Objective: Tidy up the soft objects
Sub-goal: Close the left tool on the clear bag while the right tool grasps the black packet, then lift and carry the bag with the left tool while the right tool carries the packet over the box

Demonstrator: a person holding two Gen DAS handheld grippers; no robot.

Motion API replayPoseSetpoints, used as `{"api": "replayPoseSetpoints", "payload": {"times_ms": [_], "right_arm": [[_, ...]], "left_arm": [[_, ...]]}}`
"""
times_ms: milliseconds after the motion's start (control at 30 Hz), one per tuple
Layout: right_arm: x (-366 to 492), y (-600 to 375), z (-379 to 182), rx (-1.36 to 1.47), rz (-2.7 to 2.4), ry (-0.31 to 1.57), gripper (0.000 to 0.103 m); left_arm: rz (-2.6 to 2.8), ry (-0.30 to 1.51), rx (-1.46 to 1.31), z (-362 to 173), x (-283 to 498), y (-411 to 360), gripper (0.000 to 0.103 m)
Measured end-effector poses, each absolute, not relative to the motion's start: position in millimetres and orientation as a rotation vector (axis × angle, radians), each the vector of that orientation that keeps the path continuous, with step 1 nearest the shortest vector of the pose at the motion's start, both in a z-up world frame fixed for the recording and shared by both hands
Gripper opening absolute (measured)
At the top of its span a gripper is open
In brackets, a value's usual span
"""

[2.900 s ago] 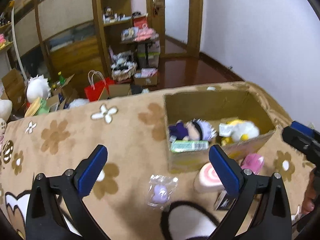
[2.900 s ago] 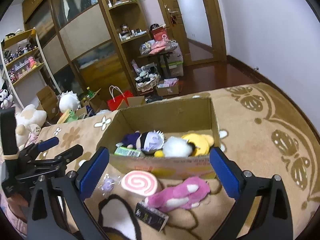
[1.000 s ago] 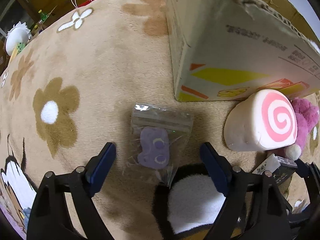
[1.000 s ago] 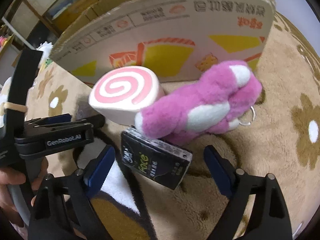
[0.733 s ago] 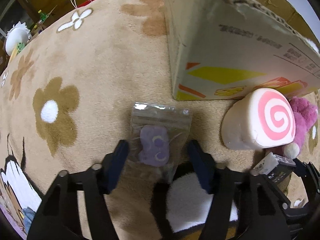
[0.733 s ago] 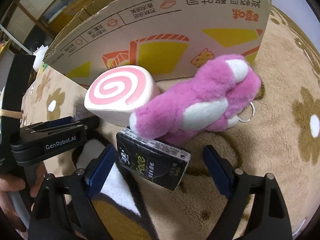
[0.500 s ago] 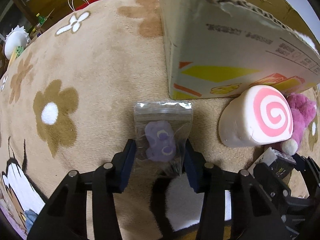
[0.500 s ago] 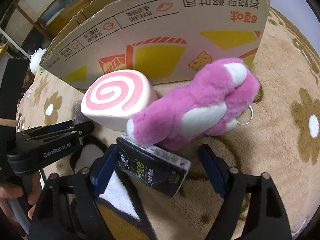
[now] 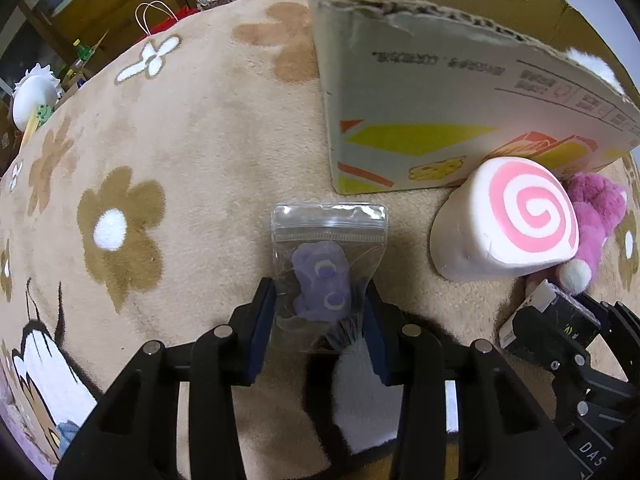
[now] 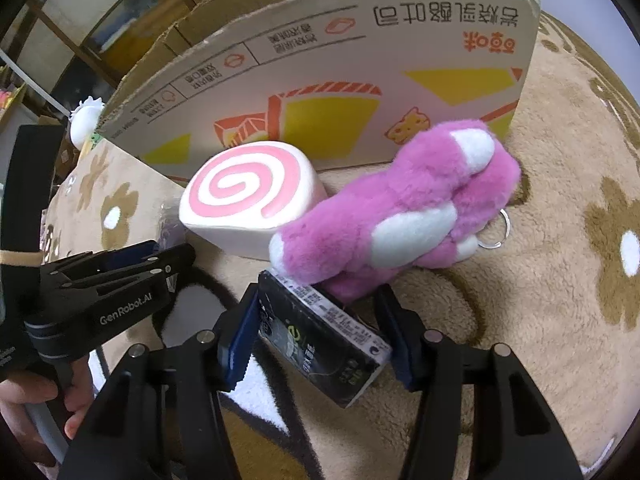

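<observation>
My left gripper (image 9: 320, 320) is shut on a clear zip bag with a small purple toy (image 9: 322, 276) that lies on the rug in front of the cardboard box (image 9: 440, 92). My right gripper (image 10: 318, 334) is shut on a black tissue pack (image 10: 320, 336), whose far end sits under the pink and white plush (image 10: 400, 208). A pink swirl roll cushion (image 10: 248, 192) leans against the box (image 10: 320, 60) between the two grippers; it also shows in the left wrist view (image 9: 508, 224).
The beige flower-patterned rug (image 9: 180, 140) stretches to the left. The box wall stands close ahead of both grippers. The left gripper (image 10: 112, 272) sits just left of the right one. Shelves, a red bag (image 9: 176, 16) and clutter lie beyond the rug.
Both grippers dropped from above the box to the rug. The left jaws closed on the zip bag. The right jaws closed on the black tissue pack.
</observation>
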State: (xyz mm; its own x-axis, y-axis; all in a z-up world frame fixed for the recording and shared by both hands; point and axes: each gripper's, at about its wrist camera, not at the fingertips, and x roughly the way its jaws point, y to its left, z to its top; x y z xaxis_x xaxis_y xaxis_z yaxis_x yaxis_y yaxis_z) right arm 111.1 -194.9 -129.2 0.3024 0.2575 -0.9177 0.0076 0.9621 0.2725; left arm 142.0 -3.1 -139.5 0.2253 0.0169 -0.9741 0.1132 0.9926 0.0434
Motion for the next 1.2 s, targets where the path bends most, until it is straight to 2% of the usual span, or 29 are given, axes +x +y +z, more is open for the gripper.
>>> {"api": "replayPoseSetpoints", "payload": {"times_ms": [267,533,1067,1200], "right_arm": [[105,-210,-116,0.254,0.189,1.225,0.059],[91,-224,-82,0.244,0.209,1.129,0.059],[69,-232,-5,0.182,0.202,0.780,0.059],[66,-230,15,0.160,0.188,0.688,0.059]], "left_arm": [[-0.047,1.293,0.122,-122,125,-6,0.040],[-0.042,1.156,0.101,-82,103,-2,0.040],[-0.047,0.686,0.096,0,61,2,0.040],[-0.061,0.624,0.096,12,57,4,0.040]]}}
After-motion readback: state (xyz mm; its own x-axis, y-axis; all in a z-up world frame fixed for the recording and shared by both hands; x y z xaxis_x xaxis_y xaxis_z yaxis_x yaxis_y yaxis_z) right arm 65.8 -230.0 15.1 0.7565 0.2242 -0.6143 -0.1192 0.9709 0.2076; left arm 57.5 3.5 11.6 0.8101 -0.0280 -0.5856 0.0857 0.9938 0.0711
